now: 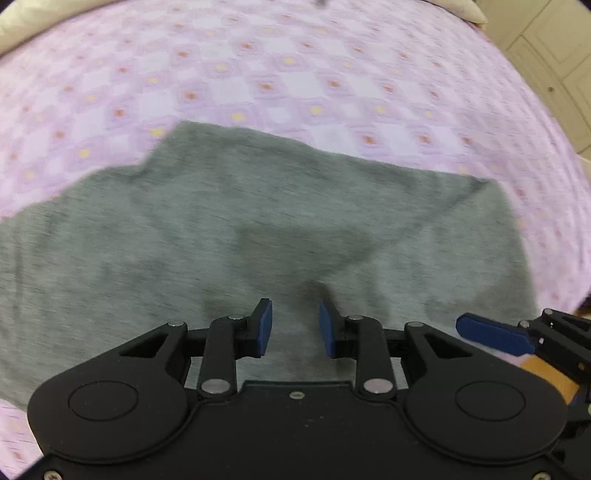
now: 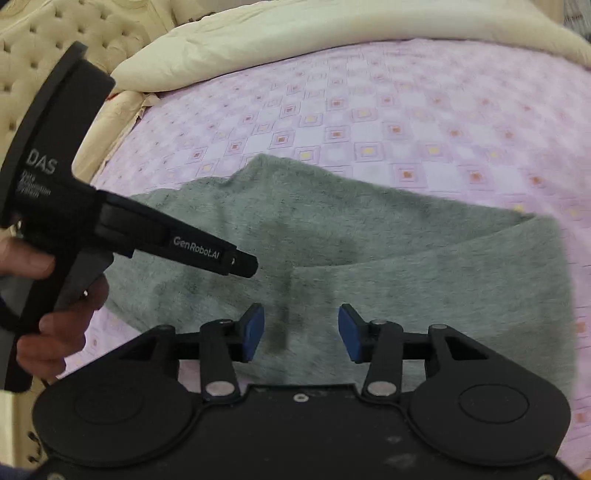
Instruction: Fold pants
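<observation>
Grey pants [image 1: 229, 229] lie folded flat on a pink patterned bedspread [image 1: 295, 74]. In the right wrist view the pants [image 2: 388, 258] show an upper layer lying over a lower one, with an edge running across. My left gripper [image 1: 295, 328] is open and empty, hovering just above the pants. My right gripper [image 2: 301, 332] is open and empty above the near edge of the pants. The right gripper's blue fingertip [image 1: 491, 332] shows at the right of the left wrist view. The left gripper's body [image 2: 147, 236], held in a hand, shows at the left of the right wrist view.
A cream duvet [image 2: 295, 33] lies bunched along the far side of the bed. A tufted cream headboard [image 2: 55, 33] stands at the far left. Tiled floor [image 1: 554, 55] shows beyond the bed's right edge.
</observation>
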`<action>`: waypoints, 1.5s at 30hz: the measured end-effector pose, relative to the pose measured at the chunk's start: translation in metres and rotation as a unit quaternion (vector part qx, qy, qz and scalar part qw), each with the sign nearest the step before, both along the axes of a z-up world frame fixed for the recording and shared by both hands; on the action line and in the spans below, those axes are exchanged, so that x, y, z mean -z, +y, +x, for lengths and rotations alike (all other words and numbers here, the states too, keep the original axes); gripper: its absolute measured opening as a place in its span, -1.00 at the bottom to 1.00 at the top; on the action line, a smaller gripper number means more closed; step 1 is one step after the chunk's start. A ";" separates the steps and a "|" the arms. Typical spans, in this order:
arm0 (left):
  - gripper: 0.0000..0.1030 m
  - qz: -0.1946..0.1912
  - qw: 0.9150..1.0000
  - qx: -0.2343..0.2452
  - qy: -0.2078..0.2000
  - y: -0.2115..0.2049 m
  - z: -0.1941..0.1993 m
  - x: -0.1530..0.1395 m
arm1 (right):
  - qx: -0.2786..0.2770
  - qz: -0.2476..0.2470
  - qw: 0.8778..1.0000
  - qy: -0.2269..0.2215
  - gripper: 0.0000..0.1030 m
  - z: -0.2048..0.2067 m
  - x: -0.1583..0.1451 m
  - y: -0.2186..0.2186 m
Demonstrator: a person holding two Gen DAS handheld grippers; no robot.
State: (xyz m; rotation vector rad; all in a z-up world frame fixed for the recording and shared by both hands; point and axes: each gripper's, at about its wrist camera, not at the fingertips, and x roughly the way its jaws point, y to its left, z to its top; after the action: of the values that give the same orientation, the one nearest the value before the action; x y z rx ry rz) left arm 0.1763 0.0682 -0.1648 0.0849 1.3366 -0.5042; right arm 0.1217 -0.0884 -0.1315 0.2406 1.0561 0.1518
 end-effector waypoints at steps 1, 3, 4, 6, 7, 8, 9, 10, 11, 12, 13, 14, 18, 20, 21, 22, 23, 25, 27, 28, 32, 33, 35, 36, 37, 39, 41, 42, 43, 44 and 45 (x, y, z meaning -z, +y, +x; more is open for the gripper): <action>-0.14 -0.004 1.000 0.002 0.007 -0.005 -0.004 0.003 | 0.006 -0.002 1.000 0.004 -0.08 -0.003 0.000 -0.008; -0.01 -0.008 1.000 0.008 0.022 -0.011 -0.012 0.011 | 0.017 -0.005 1.000 0.010 -0.08 -0.011 -0.001 -0.025; -0.01 -0.005 0.999 0.008 0.031 -0.016 -0.014 0.017 | 0.023 -0.005 1.000 0.014 -0.08 -0.014 -0.001 -0.032; -0.02 0.004 0.999 -0.007 0.048 -0.021 -0.018 0.028 | 0.030 -0.001 0.999 0.025 -0.08 -0.018 0.001 -0.048; -0.02 0.004 0.998 -0.019 0.053 -0.021 -0.020 0.031 | 0.032 0.001 0.999 0.030 -0.08 -0.019 0.003 -0.052; -0.02 -0.003 0.998 -0.032 0.058 -0.021 -0.020 0.036 | 0.034 0.002 0.999 0.034 -0.08 -0.020 0.003 -0.058; -0.01 -0.009 0.997 -0.038 0.062 -0.022 -0.021 0.040 | 0.034 0.004 0.999 0.036 -0.08 -0.021 0.003 -0.064; -0.01 -0.014 0.997 -0.042 0.066 -0.024 -0.021 0.043 | 0.033 0.004 0.999 0.037 -0.08 -0.021 0.001 -0.065; -0.01 -0.017 0.997 -0.046 0.068 -0.028 -0.020 0.046 | 0.032 0.004 0.999 0.038 -0.08 -0.023 0.001 -0.070; 0.02 -0.020 0.997 -0.046 0.064 -0.031 -0.019 0.048 | 0.029 0.006 0.999 0.038 -0.08 -0.023 0.000 -0.074; 0.04 -0.023 0.997 -0.045 0.060 -0.036 -0.018 0.048 | 0.027 0.007 0.999 0.038 -0.08 -0.024 0.002 -0.075; 0.05 -0.026 0.997 -0.046 0.058 -0.040 -0.016 0.048 | 0.025 0.007 0.999 0.039 -0.08 -0.025 0.002 -0.079; -0.68 -0.012 0.998 -0.063 0.029 -0.046 -0.018 0.041 | 0.022 0.014 0.999 0.047 -0.08 -0.028 0.005 -0.090; -0.72 -0.003 0.998 -0.058 -0.003 -0.050 -0.024 0.025 | 0.022 0.016 0.999 0.047 -0.08 -0.030 0.007 -0.097; -0.73 0.004 0.998 -0.052 -0.024 -0.053 -0.027 0.016 | 0.023 0.016 0.999 0.047 -0.09 -0.030 0.008 -0.100; -0.73 0.009 0.998 -0.040 -0.052 -0.056 -0.030 0.003 | 0.024 0.017 0.999 0.046 -0.09 -0.032 0.006 -0.106; -0.73 0.013 0.997 -0.033 -0.072 -0.058 -0.031 -0.007 | 0.025 0.018 0.999 0.045 -0.09 -0.032 0.007 -0.109; -0.73 0.016 0.994 -0.025 -0.105 -0.061 -0.031 -0.023 | 0.029 0.016 0.999 0.041 -0.09 -0.030 0.008 -0.114; -0.73 0.027 0.992 -0.024 -0.120 -0.060 -0.023 -0.027 | 0.034 0.011 0.999 0.031 -0.09 -0.026 0.007 -0.120; -0.73 0.035 0.993 -0.022 -0.109 -0.061 -0.018 -0.022 | 0.036 0.006 0.999 0.026 -0.09 -0.022 0.006 -0.123; -0.72 0.044 0.997 -0.047 -0.040 -0.051 0.001 0.010 | 0.047 -0.027 0.998 0.008 -0.09 0.006 0.006 -0.134; -0.70 0.042 0.997 -0.050 -0.036 -0.053 0.002 0.015 | 0.048 -0.036 0.998 0.004 -0.09 0.015 0.007 -0.136; -0.67 0.041 0.997 -0.052 -0.033 -0.051 0.004 0.018 | 0.047 -0.051 0.998 -0.003 -0.21 0.035 0.010 -0.139; -0.66 0.043 0.997 -0.051 -0.031 -0.052 0.005 0.019 | 0.043 -0.056 0.997 -0.003 -0.31 0.046 0.014 -0.139; -0.64 0.045 0.997 -0.051 -0.030 -0.053 0.006 0.021 | 0.038 -0.062 0.997 0.001 -0.34 0.057 0.018 -0.139; -0.58 0.052 0.997 -0.048 -0.031 -0.054 0.007 0.025 | 0.035 -0.074 0.996 0.022 -0.51 0.077 0.034 -0.142; -0.46 0.056 0.997 -0.049 -0.034 -0.051 0.012 0.030 | 0.045 -0.095 0.993 0.062 -0.84 0.089 0.053 -0.148; -0.45 0.055 0.997 -0.051 -0.034 -0.052 0.012 0.032 | 0.052 -0.101 0.991 0.077 -0.94 0.094 0.062 -0.153; -0.41 0.056 0.996 -0.054 -0.033 -0.052 0.012 0.033 | 0.058 -0.095 0.991 0.074 -0.96 0.094 0.066 -0.158; -0.38 0.058 0.996 -0.055 -0.032 -0.054 0.012 0.033 | 0.063 -0.092 0.991 0.071 -0.96 0.094 0.064 -0.160; -0.38 0.061 0.996 -0.057 -0.032 -0.054 0.011 0.031 | 0.061 -0.095 0.991 0.072 -0.95 0.094 0.062 -0.159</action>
State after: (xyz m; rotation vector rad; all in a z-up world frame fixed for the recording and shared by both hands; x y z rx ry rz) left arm 0.1876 0.0147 -0.1957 0.1235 1.3008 -0.3219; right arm 0.2154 -0.2473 -0.1935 0.1439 1.1873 -0.0774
